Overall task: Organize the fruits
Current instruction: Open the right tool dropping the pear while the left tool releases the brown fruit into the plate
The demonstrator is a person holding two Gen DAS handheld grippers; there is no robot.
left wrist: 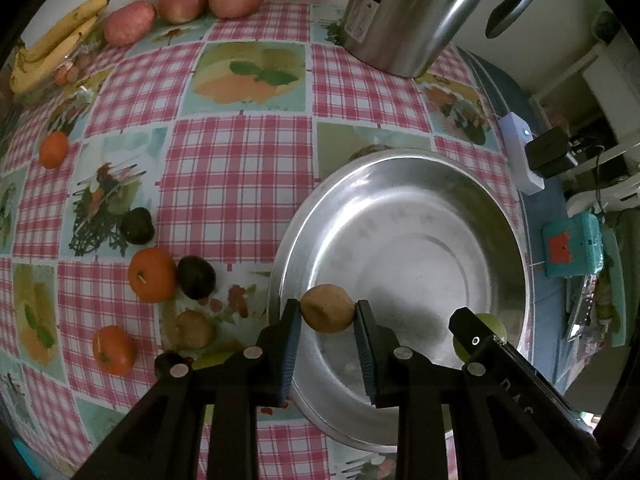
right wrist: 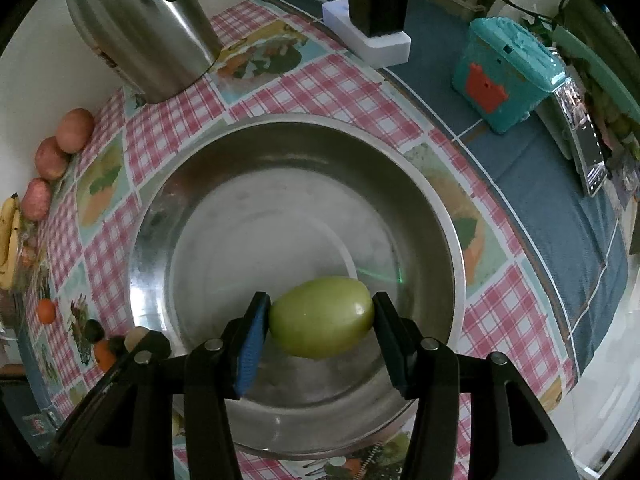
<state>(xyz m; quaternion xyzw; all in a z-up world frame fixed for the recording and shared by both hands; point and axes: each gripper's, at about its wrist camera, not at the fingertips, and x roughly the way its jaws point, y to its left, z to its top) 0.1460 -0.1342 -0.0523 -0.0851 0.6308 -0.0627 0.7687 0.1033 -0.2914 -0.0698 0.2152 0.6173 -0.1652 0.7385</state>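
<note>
Our left gripper [left wrist: 327, 312] is clamped on a kiwi [left wrist: 327, 309], the right gripper [right wrist: 320, 318] on a green fruit [right wrist: 322, 317], both over the bowl [right wrist: 160, 184]. We should lower before releasing; oranges [left wrist: 152, 275] wait at nine o'clock.

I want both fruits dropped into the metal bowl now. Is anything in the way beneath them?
Nothing visible. The left claw holds a brown fruit and the right claw a green fruit, both over the metal bowl, whose inside looks bare.
</note>
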